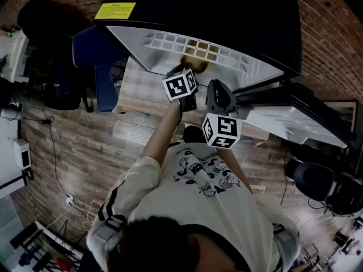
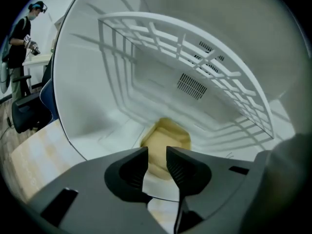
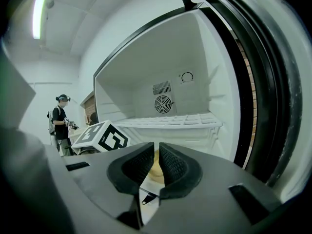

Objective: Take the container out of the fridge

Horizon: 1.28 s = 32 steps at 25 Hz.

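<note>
Yellow container (image 2: 165,139) on the floor of the open fridge (image 2: 97,82), with neither tool gripping it.
The container sits on the white bottom of the compartment, beneath the wire shelf (image 2: 195,40). The left tool (image 2: 156,154) points into the compartment with its jaws spread a little, and the container shows beyond the gap, with no pad pressing on it. The right tool (image 3: 156,149) hangs outside the fridge opening, beside the left tool's marker cube (image 3: 100,136). Its jaws are all but pressed together with nothing between them. A person (image 3: 60,118) stands well apart in the background.
</note>
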{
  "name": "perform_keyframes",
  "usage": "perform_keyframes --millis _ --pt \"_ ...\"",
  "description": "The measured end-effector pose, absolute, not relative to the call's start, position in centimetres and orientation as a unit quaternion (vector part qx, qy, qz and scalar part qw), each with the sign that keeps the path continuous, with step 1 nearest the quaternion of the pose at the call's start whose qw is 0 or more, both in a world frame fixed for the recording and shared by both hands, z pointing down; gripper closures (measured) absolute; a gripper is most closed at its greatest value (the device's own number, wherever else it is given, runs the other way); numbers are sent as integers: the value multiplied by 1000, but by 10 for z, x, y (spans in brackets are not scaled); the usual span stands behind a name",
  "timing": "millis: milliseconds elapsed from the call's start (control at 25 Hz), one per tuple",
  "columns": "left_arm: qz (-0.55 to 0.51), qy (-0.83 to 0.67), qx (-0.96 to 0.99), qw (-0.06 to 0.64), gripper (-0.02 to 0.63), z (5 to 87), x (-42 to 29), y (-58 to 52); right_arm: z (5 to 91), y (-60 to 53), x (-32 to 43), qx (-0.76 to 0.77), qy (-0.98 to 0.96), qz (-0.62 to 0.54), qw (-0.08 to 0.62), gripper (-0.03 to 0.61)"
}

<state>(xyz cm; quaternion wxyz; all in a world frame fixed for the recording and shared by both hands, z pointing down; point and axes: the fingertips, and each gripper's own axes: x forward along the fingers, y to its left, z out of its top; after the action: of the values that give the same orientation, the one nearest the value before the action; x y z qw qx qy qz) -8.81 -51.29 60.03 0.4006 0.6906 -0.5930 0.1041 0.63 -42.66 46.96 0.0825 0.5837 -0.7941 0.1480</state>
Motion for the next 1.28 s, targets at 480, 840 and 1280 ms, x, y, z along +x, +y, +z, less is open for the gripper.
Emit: perform_keyframes --millis 480,840,1280 --pt "65 -620 653 429 452 606 -99 -531 477 -442 18 587 -790 156 90 529" --pt "74 -618 634 459 440 625 -96 -535 481 -446 17 580 -792 161 98 529" --pt "84 -619 623 471 492 639 -97 -533 487 -446 17 581 -790 164 103 529"
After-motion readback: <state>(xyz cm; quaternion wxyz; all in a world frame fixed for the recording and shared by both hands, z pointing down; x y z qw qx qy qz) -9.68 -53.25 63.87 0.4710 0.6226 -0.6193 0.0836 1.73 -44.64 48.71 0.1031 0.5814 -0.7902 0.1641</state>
